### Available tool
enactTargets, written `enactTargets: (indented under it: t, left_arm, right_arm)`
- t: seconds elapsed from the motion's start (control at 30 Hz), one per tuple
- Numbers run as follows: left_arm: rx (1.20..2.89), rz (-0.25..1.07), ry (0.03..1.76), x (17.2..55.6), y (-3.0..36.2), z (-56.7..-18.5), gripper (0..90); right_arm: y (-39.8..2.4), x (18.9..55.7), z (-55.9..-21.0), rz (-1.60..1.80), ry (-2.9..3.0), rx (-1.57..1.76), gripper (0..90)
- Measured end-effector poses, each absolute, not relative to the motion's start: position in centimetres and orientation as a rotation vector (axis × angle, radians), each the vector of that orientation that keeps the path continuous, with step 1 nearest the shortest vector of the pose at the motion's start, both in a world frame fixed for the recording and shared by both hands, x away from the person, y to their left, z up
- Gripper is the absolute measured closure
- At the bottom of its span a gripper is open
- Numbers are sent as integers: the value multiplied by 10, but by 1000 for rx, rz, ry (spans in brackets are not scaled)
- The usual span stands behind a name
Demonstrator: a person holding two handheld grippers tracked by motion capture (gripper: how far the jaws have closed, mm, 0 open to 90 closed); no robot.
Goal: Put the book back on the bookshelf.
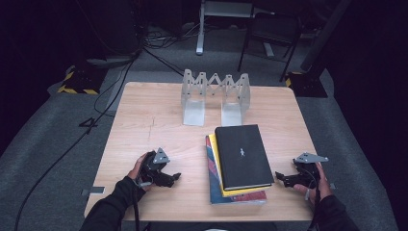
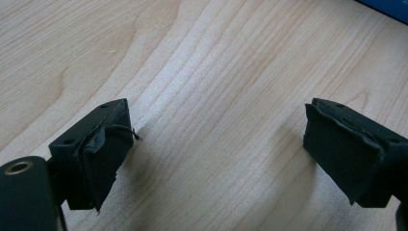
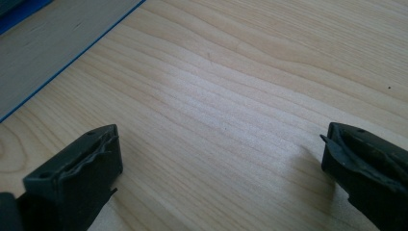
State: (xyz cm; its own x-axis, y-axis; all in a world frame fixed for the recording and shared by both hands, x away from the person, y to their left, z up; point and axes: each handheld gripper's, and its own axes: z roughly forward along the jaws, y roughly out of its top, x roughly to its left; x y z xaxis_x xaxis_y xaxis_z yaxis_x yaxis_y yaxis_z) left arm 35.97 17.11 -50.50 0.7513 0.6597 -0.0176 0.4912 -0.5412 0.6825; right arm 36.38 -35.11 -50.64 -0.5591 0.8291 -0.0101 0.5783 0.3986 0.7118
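**Pale wood desk, three stacked books, both grippers spread and empty**

Light-grained wood was seen across the desk [image 1: 144, 115], which stood on grey carpet. A stack of three books was laid at the near middle-right of the desk: a black hardcover book [image 1: 243, 156] was placed on top, a yellow book [image 1: 217, 163] was set beneath it, and a red and blue book [image 1: 211, 159] was at the bottom, its edges showing past the others at the left and near side. A grey expanding book rack [image 1: 215, 95], with zigzag lattice at the back and two upright plates in front, was stood at the far edge of the desk, well apart from the stack.

The left gripper [image 1: 174, 178] was held low over the desk, left of the stack, with its jaws pointed toward the books. In the left gripper view the left gripper [image 2: 216, 144] was seen with jaws spread wide, bare wood between them and nothing pinched.

The right gripper [image 1: 281, 179] was held just beside the right edge of the stack, pointed toward it. In the right gripper view the right gripper [image 3: 221, 168] was likewise seen spread wide over bare wood, with the blue-edged side of a book at the upper left corner.
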Motion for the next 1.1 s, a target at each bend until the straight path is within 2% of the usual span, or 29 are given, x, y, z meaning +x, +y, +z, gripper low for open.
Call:
enactTargets:
  t: [0.37,0.43,0.47,0.5,0.57,0.6,0.63,0.83,1.1]
  left_arm:
    - [2268,309,820,353,177,-505,105]
    - [2277,300,806,353,179,-505,105]
    - [2281,298,804,354,180,-504,103]
    - [2287,297,797,355,180,-504,101]
    - [2291,294,790,357,180,-504,90]
    - [2297,291,784,358,180,-505,74]
    - [2292,289,789,359,180,-505,65]
    - [2300,285,781,364,177,-506,25]
    - [2303,283,780,369,171,-505,23]
  right_arm:
    - [-354,362,-505,948,2323,1207,26]
    - [-356,359,-503,943,2330,1197,105]
    - [-357,356,-501,956,2335,1186,193]
    - [-358,354,-499,970,2340,1176,241]
    - [-359,350,-496,973,2347,1163,148]
    - [-360,346,-494,977,2348,1151,222]
    - [-361,343,-492,996,2356,1133,246]
    - [-357,324,-478,1035,2398,1057,259]
    - [-351,304,-454,1147,2373,989,298]
